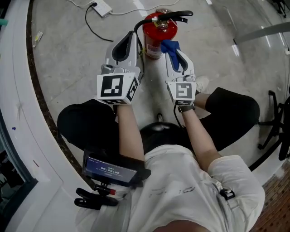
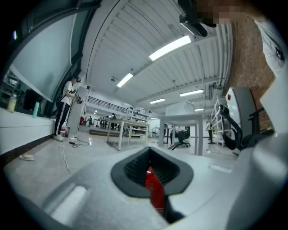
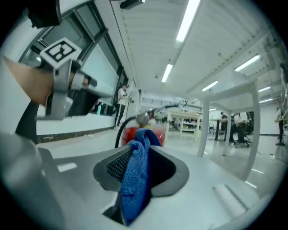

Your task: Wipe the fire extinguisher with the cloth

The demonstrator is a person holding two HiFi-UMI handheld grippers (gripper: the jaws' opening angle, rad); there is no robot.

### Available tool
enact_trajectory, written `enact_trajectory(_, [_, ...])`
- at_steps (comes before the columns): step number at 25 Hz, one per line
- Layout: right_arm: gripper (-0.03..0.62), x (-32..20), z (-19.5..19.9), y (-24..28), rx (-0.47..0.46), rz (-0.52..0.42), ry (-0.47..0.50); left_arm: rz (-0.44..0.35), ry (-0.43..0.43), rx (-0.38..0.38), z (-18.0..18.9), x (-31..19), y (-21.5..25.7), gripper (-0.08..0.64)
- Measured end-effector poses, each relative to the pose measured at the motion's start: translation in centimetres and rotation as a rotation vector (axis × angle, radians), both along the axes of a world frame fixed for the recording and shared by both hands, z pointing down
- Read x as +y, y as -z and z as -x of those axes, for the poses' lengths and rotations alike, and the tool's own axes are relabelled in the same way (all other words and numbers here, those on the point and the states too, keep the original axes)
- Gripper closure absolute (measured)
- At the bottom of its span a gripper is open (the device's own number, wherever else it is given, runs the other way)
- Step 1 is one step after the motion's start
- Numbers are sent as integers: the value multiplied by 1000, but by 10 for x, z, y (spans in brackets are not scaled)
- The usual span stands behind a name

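Upper centre of frame: fire extinguisher (image 1: 159, 28) on floor (image 1: 68, 59). Below it, 2 grippers side by side: left gripper (image 1: 128, 40) just left of it, right gripper (image 1: 178, 56) lower right, cloth (image 1: 171, 47) between its jaws, just beside extinguisher. Power strip (image 1: 101, 7) upper left, well apart.

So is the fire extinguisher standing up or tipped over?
Standing up. From above, the fire extinguisher shows its black handle over its red top.

No legible text anywhere; only blurred, indistinct digits on the small dark screen (image 1: 108, 170).
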State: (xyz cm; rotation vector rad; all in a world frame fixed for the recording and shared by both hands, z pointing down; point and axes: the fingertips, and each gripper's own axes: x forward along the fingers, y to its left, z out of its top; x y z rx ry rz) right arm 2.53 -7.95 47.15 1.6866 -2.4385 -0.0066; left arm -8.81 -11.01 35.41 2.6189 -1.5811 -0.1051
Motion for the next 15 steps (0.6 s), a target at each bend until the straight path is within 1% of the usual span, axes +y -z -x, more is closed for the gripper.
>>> enact_trajectory(2, [486,-11,-12,44,-27,-87,-21,4,-14,9,-9,0,-1,558])
enact_trajectory(4, [486,-24,-13,62,-16,-109,0,10,-29,15,-17,1,-3,558])
enact_trajectory(6, [486,-39,0,63,-16,-118,55,14,-31,20,-20,2,-3,558])
enact_trajectory(8, [486,-47,9,56,-9,-118,84,16,-24,18,-19,3,-4,558])
enact_trajectory(10, [486,-47,10,50,-10,-134,84,15,-13,13,-15,3,-3,558])
enact_trajectory(12, [486,-42,11,49,-22,-170,74,17,-6,13,-10,2,-3,558])
enact_trajectory(15, [486,-31,14,42,3,-230,61,36,8,20,-4,-1,-10,558])
